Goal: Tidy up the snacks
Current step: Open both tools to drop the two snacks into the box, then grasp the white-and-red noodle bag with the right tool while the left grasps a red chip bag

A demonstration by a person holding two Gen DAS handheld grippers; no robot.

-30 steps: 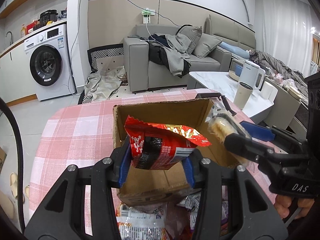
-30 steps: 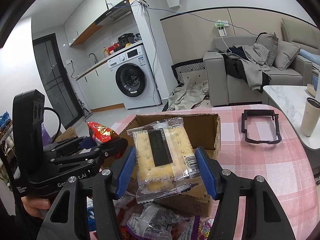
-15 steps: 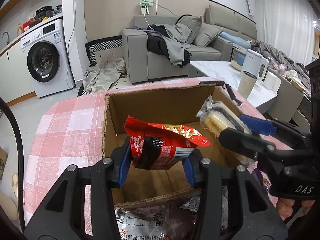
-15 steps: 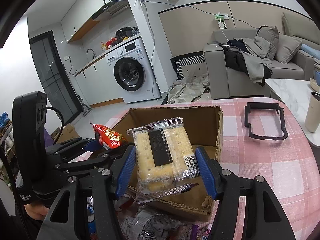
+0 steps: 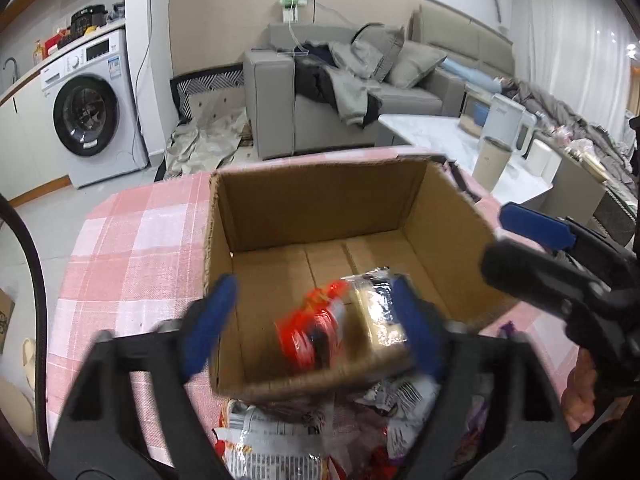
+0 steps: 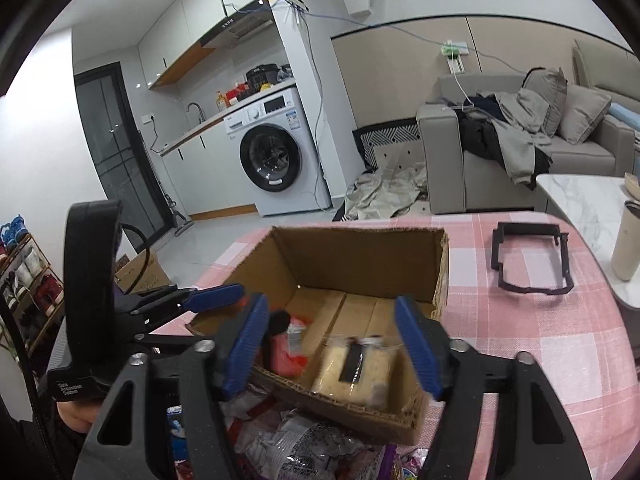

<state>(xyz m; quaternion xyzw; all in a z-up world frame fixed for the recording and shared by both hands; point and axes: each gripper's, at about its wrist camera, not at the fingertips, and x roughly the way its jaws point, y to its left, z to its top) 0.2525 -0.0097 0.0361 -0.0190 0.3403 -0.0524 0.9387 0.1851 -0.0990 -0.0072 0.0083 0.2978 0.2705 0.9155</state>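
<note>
An open cardboard box (image 5: pixel 320 208) (image 6: pixel 360 256) stands on the pink checked tablecloth. A red snack bag (image 5: pixel 312 336) (image 6: pixel 286 350) and a clear cracker pack (image 5: pixel 378 312) (image 6: pixel 356 372) are inside the box near its front wall, both blurred. My left gripper (image 5: pixel 316 328) is open above the box's front edge, nothing between its blue pads. My right gripper (image 6: pixel 336 344) is open over the same edge, the cracker pack below it. The right gripper also shows at the right of the left wrist view (image 5: pixel 532 248).
A pile of loose snack packets (image 5: pixel 320 432) (image 6: pixel 304 448) lies in front of the box. A black plastic frame (image 6: pixel 528 256) lies on the cloth to the right. A beige cup (image 6: pixel 630 236) stands on the marble table beyond the edge.
Both grippers have opened. The red bag and the cracker pack have dropped from them into the box. Both grippers moved forward over the box.
</note>
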